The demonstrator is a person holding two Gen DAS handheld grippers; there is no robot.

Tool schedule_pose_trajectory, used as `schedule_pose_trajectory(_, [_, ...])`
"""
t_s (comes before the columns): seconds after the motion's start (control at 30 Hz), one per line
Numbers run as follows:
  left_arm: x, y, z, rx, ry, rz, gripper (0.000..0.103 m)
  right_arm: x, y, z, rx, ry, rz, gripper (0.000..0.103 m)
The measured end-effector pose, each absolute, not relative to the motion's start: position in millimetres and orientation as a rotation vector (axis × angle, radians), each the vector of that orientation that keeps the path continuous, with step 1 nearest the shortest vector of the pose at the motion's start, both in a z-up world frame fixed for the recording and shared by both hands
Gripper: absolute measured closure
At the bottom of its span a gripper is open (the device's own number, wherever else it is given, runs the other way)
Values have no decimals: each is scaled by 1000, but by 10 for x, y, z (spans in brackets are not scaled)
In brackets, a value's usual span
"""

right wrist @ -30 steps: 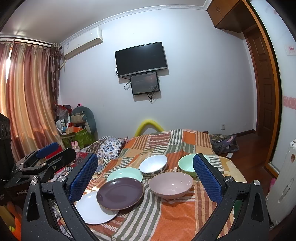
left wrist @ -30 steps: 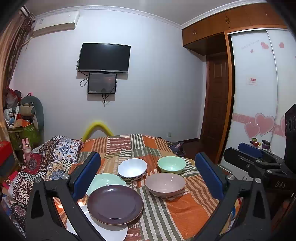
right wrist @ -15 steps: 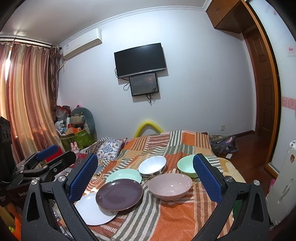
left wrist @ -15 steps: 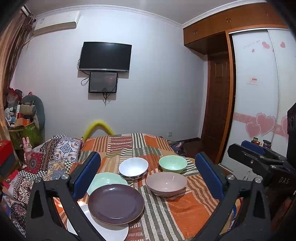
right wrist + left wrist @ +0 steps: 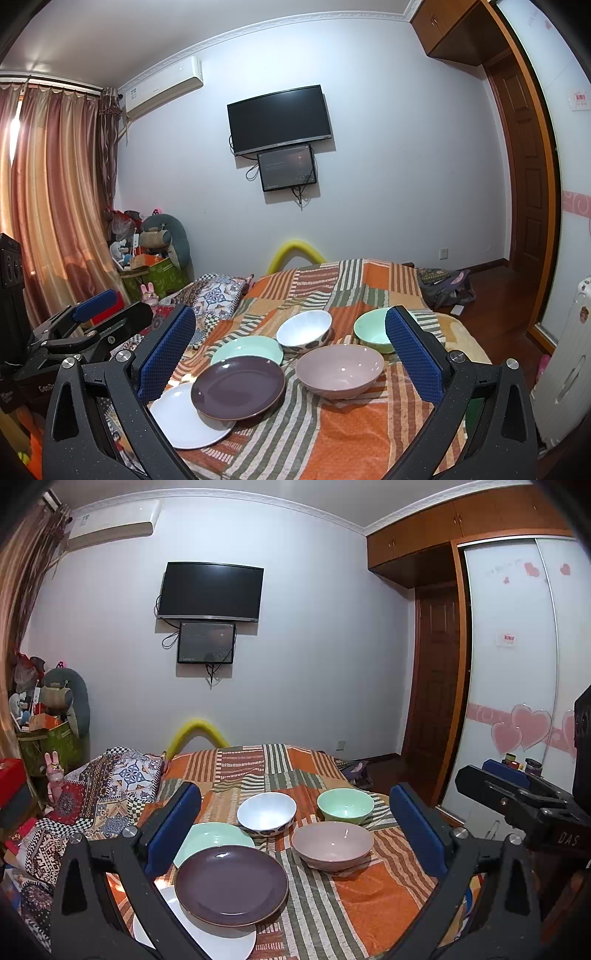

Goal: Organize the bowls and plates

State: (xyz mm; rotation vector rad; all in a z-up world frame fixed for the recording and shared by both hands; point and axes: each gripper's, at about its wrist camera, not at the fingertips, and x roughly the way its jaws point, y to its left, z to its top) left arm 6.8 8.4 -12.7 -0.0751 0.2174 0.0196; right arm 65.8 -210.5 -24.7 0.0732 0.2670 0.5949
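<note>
Bed (image 5: 369,897) under a striped orange patchwork cover, carrying all the dishes. Left hand-held gripper (image 5: 295,834) hanging above the near edge, blue pads spread wide, nothing between them; seen again at far left in the right view (image 5: 99,325). Right hand-held gripper (image 5: 291,354) likewise spread wide and empty, framing the dishes; seen at far right in the left view (image 5: 517,794).

Landmark: purple plate (image 5: 231,884) (image 5: 238,387), near the front of the bed.
White plate (image 5: 221,941) (image 5: 184,417) just in front of it, partly tucked under its near rim.
Green plate (image 5: 212,840) (image 5: 247,349) just behind it, also overlapped by its rim.
Pink bowl (image 5: 332,843) (image 5: 340,369) to its right, apart, upright.
White bowl (image 5: 266,811) (image 5: 304,328) behind it, beyond the green plate, upright.
Green bowl (image 5: 345,805) (image 5: 373,330) farthest back and right of it, behind the pink bowl; partly hidden by a pad in the right view.
</note>
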Motion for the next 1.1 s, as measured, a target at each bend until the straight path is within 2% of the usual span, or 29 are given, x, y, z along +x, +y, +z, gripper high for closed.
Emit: schedule_pose_trajectory(1.1, [77,101,-138,-79,224,11,0,674,-2095,-264,69,273,604,1])
